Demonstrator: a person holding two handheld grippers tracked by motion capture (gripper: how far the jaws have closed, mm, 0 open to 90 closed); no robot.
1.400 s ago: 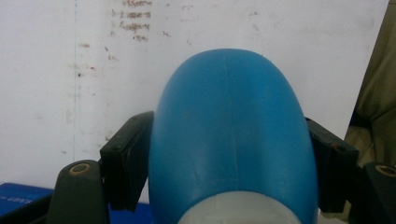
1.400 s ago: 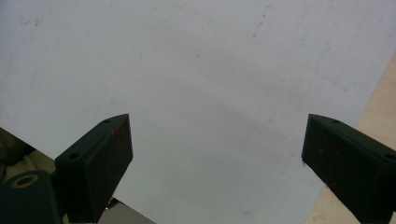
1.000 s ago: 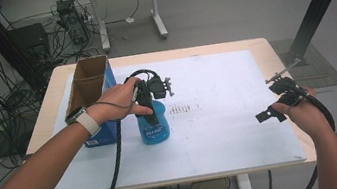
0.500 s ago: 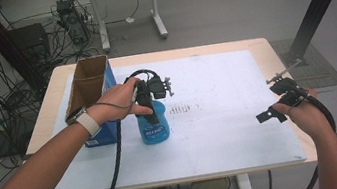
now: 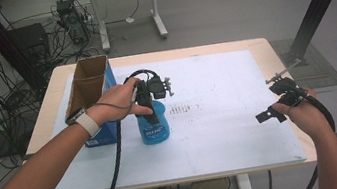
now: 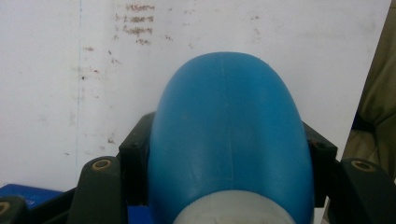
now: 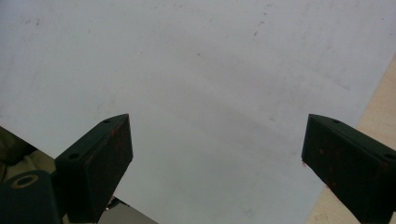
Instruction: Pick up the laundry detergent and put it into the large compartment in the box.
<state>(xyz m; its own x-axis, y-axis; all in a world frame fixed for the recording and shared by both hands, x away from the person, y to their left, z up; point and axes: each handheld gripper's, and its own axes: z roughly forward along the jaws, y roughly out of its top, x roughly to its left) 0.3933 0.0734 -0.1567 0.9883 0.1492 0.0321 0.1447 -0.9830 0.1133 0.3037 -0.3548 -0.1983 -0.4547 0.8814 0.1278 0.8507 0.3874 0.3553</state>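
Near left edge of table [image 5: 260, 45]: open cardboard box [image 5: 88, 86] with blue sides, standing upright on white sheet [image 5: 220, 117]. Just beside box, toward centre: blue bottle [image 5: 153, 127], upright on sheet, label facing near edge. Left hand [image 5: 117, 102] on left gripper [image 5: 150, 106], positioned over bottle top. In left gripper view, left gripper [image 6: 227, 154] jaws seen pressed against both sides of blue bottle [image 6: 229, 140], pale neck at bottom of frame between them; clamped on bottle, opening set by bottle's width. Faint dark marks on sheet just right of bottle, toward table centre. Well apart, at right edge of table near front corner: right hand [image 5: 306, 114] holding right gripper [image 5: 279, 103], above sheet's right margin. In right gripper view, right gripper [image 7: 215, 154] jaws spread wide, nothing between them, bare white sheet [image 7: 196, 84] beyond; released, touching nothing visible. Wooden table edge [image 7: 378, 93] at right of that view.
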